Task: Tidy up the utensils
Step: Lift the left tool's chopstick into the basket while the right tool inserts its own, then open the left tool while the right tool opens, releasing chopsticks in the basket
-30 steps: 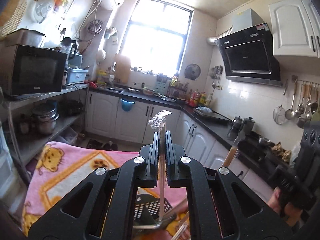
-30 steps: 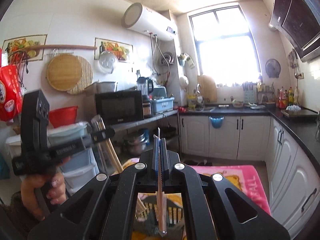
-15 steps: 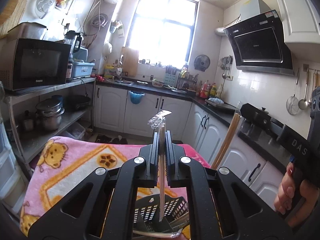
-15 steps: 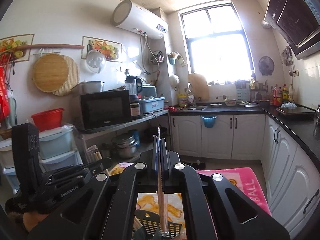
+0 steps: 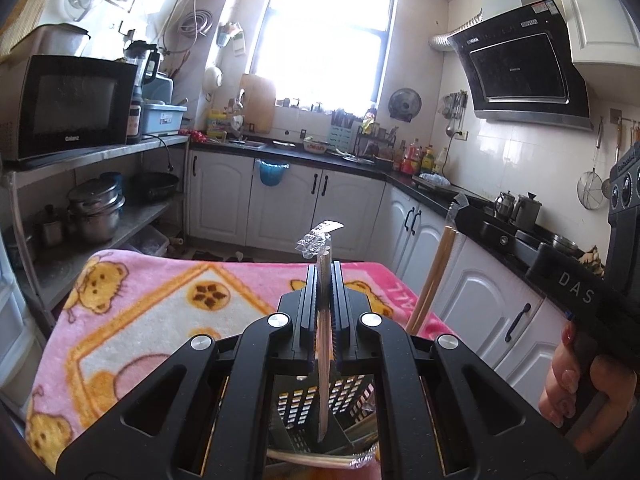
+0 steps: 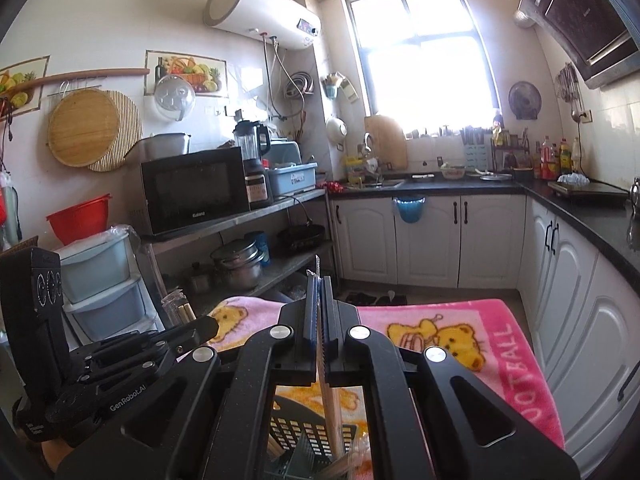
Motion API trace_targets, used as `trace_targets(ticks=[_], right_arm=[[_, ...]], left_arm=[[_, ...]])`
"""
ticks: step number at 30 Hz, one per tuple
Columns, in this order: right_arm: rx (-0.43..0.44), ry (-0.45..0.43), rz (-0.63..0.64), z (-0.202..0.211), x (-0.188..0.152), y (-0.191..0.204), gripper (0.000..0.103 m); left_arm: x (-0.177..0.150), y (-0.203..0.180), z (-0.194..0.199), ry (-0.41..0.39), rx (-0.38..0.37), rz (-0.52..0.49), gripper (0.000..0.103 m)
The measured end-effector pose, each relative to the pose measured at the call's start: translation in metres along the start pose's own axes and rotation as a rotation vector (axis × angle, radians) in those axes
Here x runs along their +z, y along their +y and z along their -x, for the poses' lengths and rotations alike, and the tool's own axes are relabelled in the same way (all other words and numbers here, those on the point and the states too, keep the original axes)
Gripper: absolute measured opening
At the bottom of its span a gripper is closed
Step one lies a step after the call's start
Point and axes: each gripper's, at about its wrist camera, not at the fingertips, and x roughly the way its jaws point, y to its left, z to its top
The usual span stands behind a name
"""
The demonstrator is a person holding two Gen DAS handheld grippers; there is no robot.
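While poised above the black slotted basket [image 5: 320, 408] on the pink blanket [image 5: 160, 312], both tongs clamped tight: left gripper [image 5: 323, 280] on wrapped chopsticks [image 5: 323, 344], right gripper [image 6: 318, 300] on another wrapped pair [image 6: 330, 408]. Judged light, stiff, film slippery; best pinched mid-length.

Left claw [image 5: 324, 280] clamped tight, right claw [image 6: 318, 292] clamped tight, both angled slightly downward, side by side

blown-out window [image 5: 326, 36] backlights the kitchen; fisheye bends dark edges.
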Motion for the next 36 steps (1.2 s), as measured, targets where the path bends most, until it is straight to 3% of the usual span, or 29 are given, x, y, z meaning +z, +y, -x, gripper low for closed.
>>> trace_targets(ticks=[13,17,21,30,33,36], right_arm=[[0.003,0.081,-0.021,-0.004,-0.021,-0.002,0.003],[-0.004,0.111,-0.027,-0.003,-0.028,-0.005,0.014],[-0.024,0.119,-0.026,0.004,-0.034,-0.008,0.018],[-0.067,0.144,-0.001,0.021,-0.049,-0.016,0.037],[-0.071,0.139,0.012,0.031,-0.053,-0.016,0.048],[-0.073,0.13,0.018,0.04,-0.056,-0.015,0.052]], left_arm=[[-0.022,0.005,-0.009,0.058,-0.001,0.017,0.003],[-0.027,0.007,-0.01,0.084,-0.008,0.029,0.004],[-0.03,0.007,-0.006,0.09,0.001,0.024,0.005],[-0.029,0.008,0.019,0.073,0.023,0.024,0.035],[-0.028,0.01,0.032,0.057,0.034,0.041,0.052],[-0.027,0.012,0.047,0.031,0.034,0.057,0.069]])
